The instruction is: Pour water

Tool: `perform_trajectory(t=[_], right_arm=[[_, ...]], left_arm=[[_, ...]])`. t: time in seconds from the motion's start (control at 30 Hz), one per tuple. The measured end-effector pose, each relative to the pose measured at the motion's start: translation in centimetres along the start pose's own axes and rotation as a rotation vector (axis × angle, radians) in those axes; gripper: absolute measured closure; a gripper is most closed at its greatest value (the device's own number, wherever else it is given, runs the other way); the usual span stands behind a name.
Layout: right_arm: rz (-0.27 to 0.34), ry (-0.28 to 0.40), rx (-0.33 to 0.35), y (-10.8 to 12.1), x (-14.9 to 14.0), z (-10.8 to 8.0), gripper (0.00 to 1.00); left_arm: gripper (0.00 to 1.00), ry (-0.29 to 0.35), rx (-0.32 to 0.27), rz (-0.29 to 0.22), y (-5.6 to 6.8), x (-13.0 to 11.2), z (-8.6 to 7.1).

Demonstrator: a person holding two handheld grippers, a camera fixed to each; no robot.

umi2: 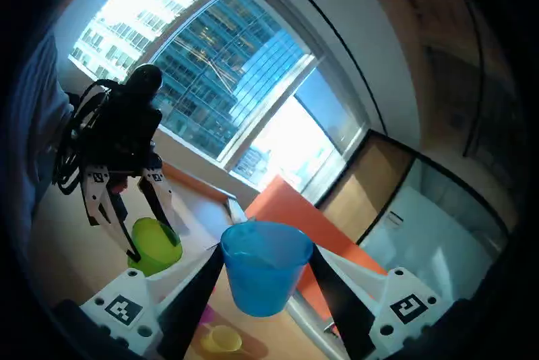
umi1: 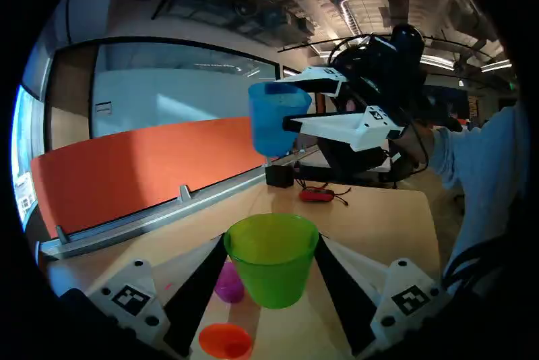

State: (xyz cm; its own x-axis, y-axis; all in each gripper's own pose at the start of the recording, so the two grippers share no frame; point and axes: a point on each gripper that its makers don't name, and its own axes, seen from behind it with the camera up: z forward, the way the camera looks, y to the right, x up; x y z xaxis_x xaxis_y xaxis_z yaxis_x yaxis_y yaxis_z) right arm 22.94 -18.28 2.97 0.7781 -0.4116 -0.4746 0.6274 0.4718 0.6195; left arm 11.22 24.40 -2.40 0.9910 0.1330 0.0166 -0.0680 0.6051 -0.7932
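1. Left claw (umi1: 271, 245): closed on the green cup (umi1: 271, 259). One finger presses on each side of the cup wall. The green cup is upright, with its mouth open to the top.

2. Right claw (umi2: 265, 252): closed on the blue cup (umi2: 265, 276), with one finger on each side. In the left gripper view, the right claw (umi1: 286, 104) holds the blue cup (umi1: 276, 117) above and beyond the green cup, well clear of the tabletop (umi1: 391, 218). The two cups are apart. The contents of both cups cannot be determined.

3. In the right gripper view, the left claw (umi2: 145, 225) and the green cup (umi2: 156, 245) are lower than the blue cup and to its left.

4. Items near the green cup:
- Purple cup (umi1: 229, 284): on the tabletop, just beside the green cup, low on its left.
- Orange cup (umi1: 226, 341): on the tabletop, nearer to the camera than the purple cup.
- Red item (umi1: 316, 193) and black box (umi1: 278, 175): on the tabletop, beyond the green cup.
- Orange panel (umi1: 135, 171): along the tabletop edge, left of the green cup.

5. A sleeve (umi1: 485, 158) is to the right of the green cup, behind the right claw.
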Motion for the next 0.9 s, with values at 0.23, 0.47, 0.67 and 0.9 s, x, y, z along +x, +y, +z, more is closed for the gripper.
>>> perform_trajectory(t=[0.23,0.47,0.67,0.9], right_arm=[[-0.101,0.003,-0.003,0.8,1.0,0.6,0.08],[-0.204,0.002,0.0,1.3,1.8,1.3,0.08],[-0.268,0.0,0.005,1.6,2.4,2.0,0.08],[-0.346,-0.006,0.005,1.8,2.7,2.7,0.08]], left_arm=[[0.11,0.009,-0.006,-0.003,0.2,0.2,0.2],[0.11,0.018,-0.012,0.0,0.4,0.3,0.4],[0.11,0.027,-0.016,-0.003,0.5,0.7,0.5],[0.11,0.034,-0.019,-0.007,0.4,1.0,0.5]])
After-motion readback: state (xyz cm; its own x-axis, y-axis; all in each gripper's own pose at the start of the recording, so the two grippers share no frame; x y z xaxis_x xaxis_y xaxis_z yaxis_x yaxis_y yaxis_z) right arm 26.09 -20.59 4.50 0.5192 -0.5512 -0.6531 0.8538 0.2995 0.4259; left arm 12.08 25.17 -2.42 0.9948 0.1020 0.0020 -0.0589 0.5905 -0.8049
